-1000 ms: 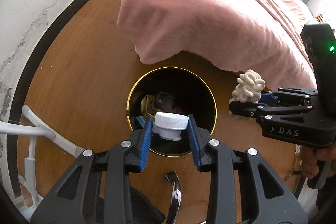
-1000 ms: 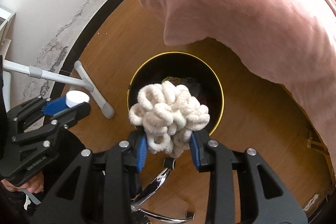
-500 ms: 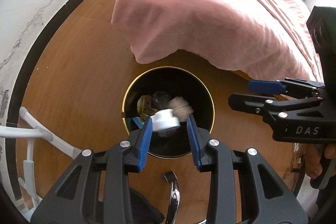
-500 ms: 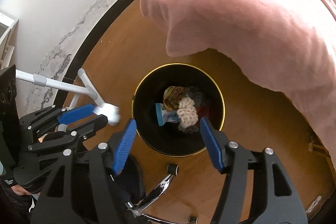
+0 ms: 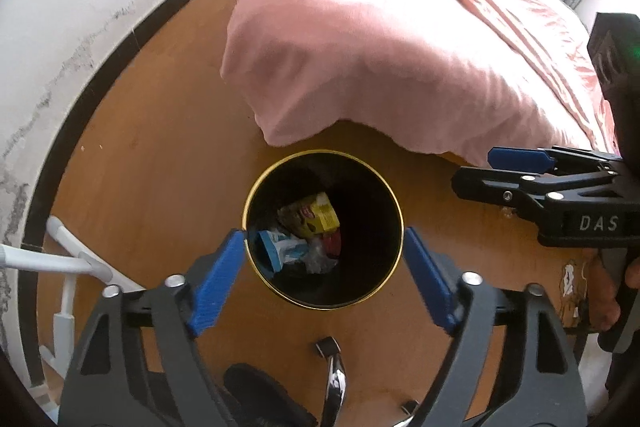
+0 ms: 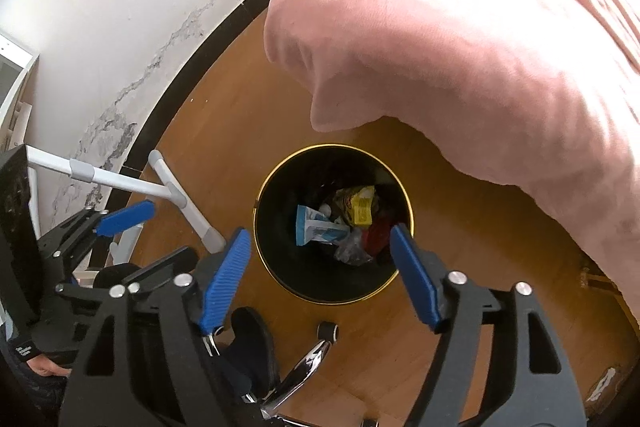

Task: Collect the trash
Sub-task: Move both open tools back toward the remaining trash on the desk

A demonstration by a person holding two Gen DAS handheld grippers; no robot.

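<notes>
Both grippers are hanging wide open and empty over the bin, so the trash is lying straight below me.

I am looking down past the pink bedcover (image 5: 400, 39) and the wooden floor (image 5: 152, 131) into the black bin (image 5: 384, 267) with its gold rim, which is standing upright just off the cover's overhanging corner. My left gripper (image 5: 324, 287) is framing the bin's mouth between its spread blue pads, holding nothing. My right gripper (image 6: 320, 279) is doing the same from its own side, jaws fully apart and bare. The trash is sitting at the bottom: a yellow wrapper (image 5: 310, 217), a blue-and-white packet (image 5: 280, 247) and clear crumpled plastic (image 6: 352, 247). I am judging neither hand nearer; any further pickup is lying away from this well.
</notes>
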